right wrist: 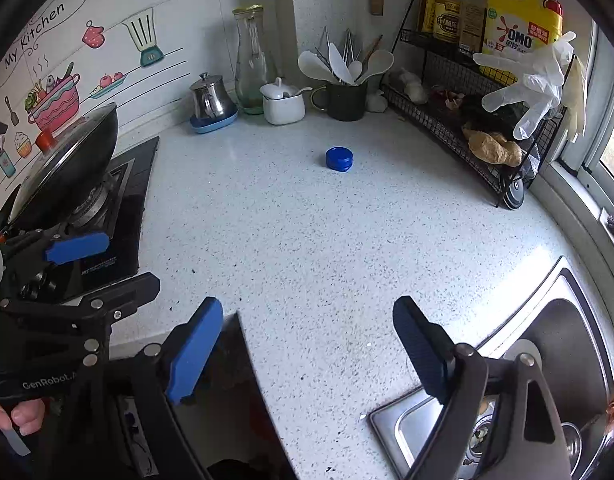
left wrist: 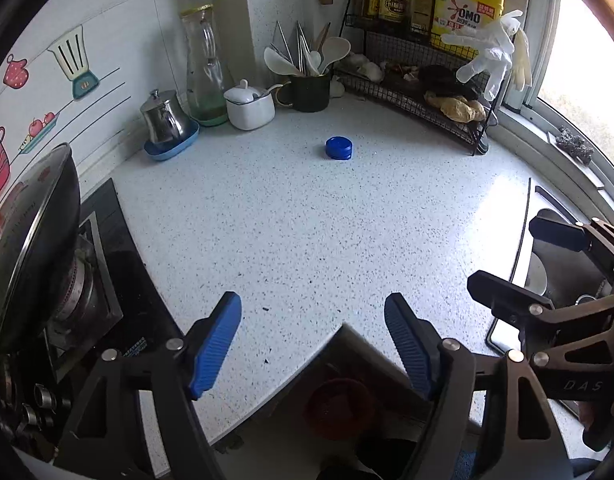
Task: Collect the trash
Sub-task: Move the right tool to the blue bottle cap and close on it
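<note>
Both tongs hang above the near edge of a speckled white bench (left wrist: 307, 220), pointing steeply down at it. The left tongs (left wrist: 313, 344) stand well open with nothing between the blue ribbed pads (left wrist: 215, 344). The right tongs (right wrist: 307, 352) are spread even wider and are likewise empty; in the left wrist view they show at the right edge, over the sink.

A small round blue cap (left wrist: 339, 148) lies flat on the bench, alone in the open middle, well apart from both tongs and ahead of them. It sits nearer the back corner than the front edge.

Along the back wall stand a steel pot (left wrist: 165, 118) on a blue dish, a tall glass carafe (left wrist: 205, 68), a white lidded sugar bowl (left wrist: 251, 106) and a dark mug (left wrist: 307, 90) full of spoons and spatulas. To the right of these a black wire rack (left wrist: 423, 76) carries bottles and a yellow detergent jug (left wrist: 469, 4) on top; a translucent glove (left wrist: 493, 50) hangs from its end.

A lidded black wok (right wrist: 67, 160) sits on the gas hob at the left. A steel sink (right wrist: 547, 360) is set into the bench at the right. A person's fingertips (right wrist: 25, 416) grip the left handle.
</note>
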Demonstrator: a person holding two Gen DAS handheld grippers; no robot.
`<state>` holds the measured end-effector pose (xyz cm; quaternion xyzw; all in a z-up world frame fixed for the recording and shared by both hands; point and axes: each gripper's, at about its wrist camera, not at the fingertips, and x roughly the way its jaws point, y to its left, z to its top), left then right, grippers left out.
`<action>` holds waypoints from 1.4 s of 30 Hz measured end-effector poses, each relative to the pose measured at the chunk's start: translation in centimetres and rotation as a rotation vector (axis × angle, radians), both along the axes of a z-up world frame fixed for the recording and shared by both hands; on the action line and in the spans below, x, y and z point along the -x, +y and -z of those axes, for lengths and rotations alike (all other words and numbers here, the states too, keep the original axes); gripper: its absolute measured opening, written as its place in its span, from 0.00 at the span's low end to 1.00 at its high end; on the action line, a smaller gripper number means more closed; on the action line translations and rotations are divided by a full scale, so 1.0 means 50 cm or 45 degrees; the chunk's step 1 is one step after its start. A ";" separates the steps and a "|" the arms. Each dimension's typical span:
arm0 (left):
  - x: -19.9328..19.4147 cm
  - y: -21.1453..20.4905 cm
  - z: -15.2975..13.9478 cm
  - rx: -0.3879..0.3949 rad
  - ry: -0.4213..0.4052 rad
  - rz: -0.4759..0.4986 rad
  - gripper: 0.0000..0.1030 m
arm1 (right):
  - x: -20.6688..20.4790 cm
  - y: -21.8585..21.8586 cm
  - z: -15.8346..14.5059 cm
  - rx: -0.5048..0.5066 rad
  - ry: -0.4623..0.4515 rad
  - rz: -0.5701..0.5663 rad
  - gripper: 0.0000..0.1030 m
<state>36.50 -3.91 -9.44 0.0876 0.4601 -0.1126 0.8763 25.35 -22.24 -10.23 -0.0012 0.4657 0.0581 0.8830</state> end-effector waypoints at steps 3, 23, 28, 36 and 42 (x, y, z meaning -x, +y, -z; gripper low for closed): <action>-0.027 -0.012 -0.002 -0.018 -0.001 -0.012 0.75 | -0.023 -0.016 0.000 0.012 0.004 0.009 0.96; -0.338 -0.029 -0.005 -0.130 -0.011 0.064 0.80 | -0.272 -0.054 0.024 0.029 0.035 0.144 0.99; -0.414 -0.031 0.007 -0.144 0.009 0.095 0.82 | -0.336 -0.055 0.031 0.012 0.046 0.183 0.99; -0.517 -0.041 0.060 -0.151 0.101 0.130 0.85 | -0.424 -0.063 0.076 -0.013 0.130 0.191 0.99; -0.568 -0.044 0.121 -0.175 0.222 0.141 0.87 | -0.484 -0.072 0.129 -0.013 0.228 0.172 0.99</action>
